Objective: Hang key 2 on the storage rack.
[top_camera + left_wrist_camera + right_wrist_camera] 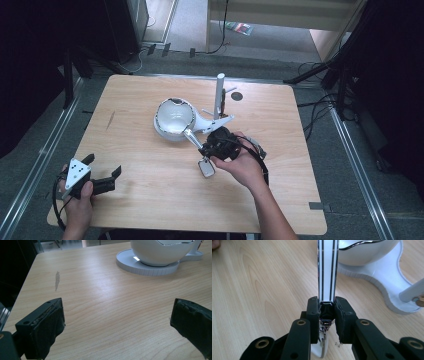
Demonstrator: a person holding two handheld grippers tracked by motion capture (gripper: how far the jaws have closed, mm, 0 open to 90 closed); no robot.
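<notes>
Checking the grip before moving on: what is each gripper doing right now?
Left gripper: open, holding nothing.
Right gripper: shut on the lamp arm.

The left hand (77, 192) sits at the lower left of the high view, forearm entering from the bottom edge, fingers wrapped around the left gripper (102, 167). Its jaws stand wide apart with nothing between them, pointing toward the upper right. The right hand (240, 162) lies right of centre, forearm slanting up from the bottom edge. The right gripper (207, 148) points left, jaws closed tight on a slim handle (327, 277).
</notes>
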